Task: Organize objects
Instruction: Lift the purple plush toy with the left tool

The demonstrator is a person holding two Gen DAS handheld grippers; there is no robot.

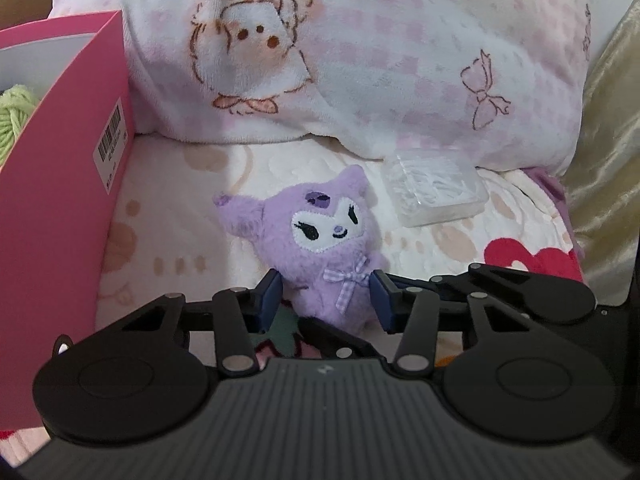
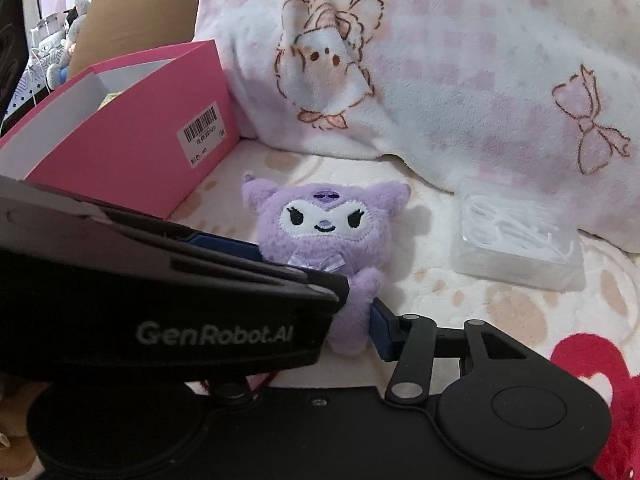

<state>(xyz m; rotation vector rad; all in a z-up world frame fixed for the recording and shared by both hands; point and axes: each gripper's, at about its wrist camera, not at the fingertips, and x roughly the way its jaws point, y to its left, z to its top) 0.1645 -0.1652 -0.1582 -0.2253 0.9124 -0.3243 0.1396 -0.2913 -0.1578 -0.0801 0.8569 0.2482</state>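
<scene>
A purple plush toy [image 1: 320, 248] with a white face lies on the cream bedspread. My left gripper [image 1: 326, 300] has its blue pads on either side of the toy's lower body, touching or nearly touching it; I cannot tell whether it grips. The toy also shows in the right wrist view [image 2: 320, 232]. There the left gripper's body [image 2: 160, 300] crosses in front and hides my right gripper's left finger. One right finger pad [image 2: 380, 328] sits beside the toy's lower right. An open pink box [image 1: 60, 200] stands to the left, also in the right wrist view [image 2: 132, 152].
A clear plastic case [image 1: 434, 190] of white picks lies right of the toy, also in the right wrist view [image 2: 516, 240]. A pink-and-white pillow [image 1: 360, 60] lies behind. Green yarn [image 1: 14, 112] sits in the box. A gold cushion [image 1: 608, 160] is at far right.
</scene>
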